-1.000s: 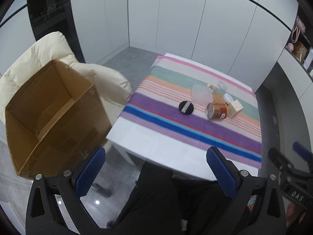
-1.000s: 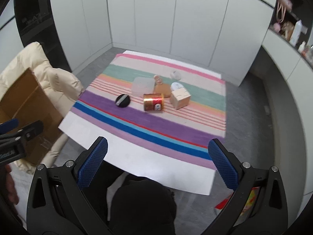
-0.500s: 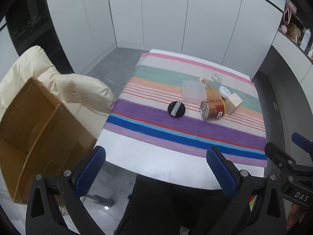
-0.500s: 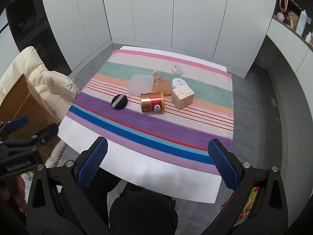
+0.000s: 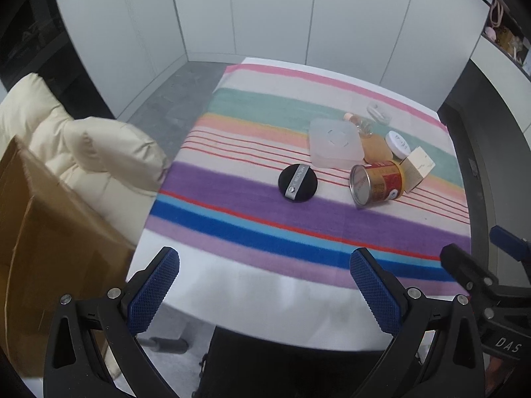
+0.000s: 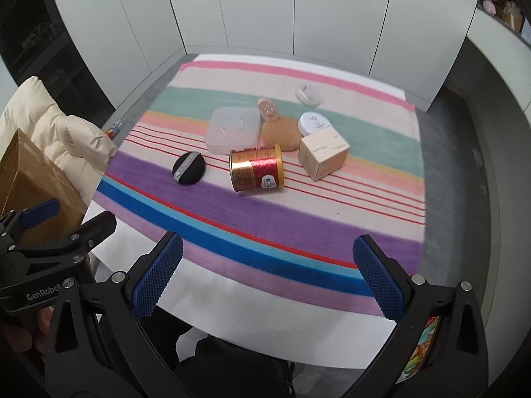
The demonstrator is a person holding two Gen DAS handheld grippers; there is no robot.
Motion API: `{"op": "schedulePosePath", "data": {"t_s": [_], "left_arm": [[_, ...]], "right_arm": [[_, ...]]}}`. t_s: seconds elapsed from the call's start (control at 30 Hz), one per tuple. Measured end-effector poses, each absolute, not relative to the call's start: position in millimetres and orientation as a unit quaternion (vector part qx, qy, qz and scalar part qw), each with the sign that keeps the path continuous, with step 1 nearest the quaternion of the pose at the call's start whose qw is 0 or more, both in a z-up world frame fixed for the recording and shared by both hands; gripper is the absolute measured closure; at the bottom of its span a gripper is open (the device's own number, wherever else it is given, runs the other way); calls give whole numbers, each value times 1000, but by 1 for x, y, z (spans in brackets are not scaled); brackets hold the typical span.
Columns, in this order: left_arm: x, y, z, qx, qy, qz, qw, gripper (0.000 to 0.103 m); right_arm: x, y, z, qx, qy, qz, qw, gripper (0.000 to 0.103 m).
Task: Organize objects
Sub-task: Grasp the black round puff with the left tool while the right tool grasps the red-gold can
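— Surface? White table [image 6: 265, 301] under a striped cloth [image 6: 298, 212], white cabinet doors behind, cardboard box [image 5: 49, 248] and cream cushion [image 5: 99, 146] just off the left edge.

— Left to right? Black puff [image 6: 189, 168], clear lidded box [image 6: 232, 129], gold-red can [image 6: 257, 171] lying on its side, tan sponge [image 6: 282, 131], white jar [image 6: 313, 122], beige carton [image 6: 323, 156]; all clustered mid-cloth toward the far right corner.

— Free room? Near edge bare, purple and blue stripes unoccupied.

— Tools? Left gripper [image 5: 264, 293] and right gripper [image 6: 267, 277] spread wide, holding nothing, above the near edge.
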State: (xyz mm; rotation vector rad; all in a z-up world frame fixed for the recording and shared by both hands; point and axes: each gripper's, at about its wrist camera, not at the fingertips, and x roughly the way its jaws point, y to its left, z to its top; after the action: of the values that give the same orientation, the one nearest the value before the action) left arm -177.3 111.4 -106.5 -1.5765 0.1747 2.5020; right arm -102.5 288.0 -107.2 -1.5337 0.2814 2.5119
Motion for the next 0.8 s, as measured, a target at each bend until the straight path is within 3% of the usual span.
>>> {"op": "schedulePosePath", "data": {"t_s": [0.47,0.8], "left_arm": [[-233,126,-166,-550,82,825,100,5],[-253,124,-215,-578,90,805,102,10]], "right_arm": [[-158,296,-170,-539,94,832,93,0],[-195,302,-211,-552,92,823,93,9]]}}
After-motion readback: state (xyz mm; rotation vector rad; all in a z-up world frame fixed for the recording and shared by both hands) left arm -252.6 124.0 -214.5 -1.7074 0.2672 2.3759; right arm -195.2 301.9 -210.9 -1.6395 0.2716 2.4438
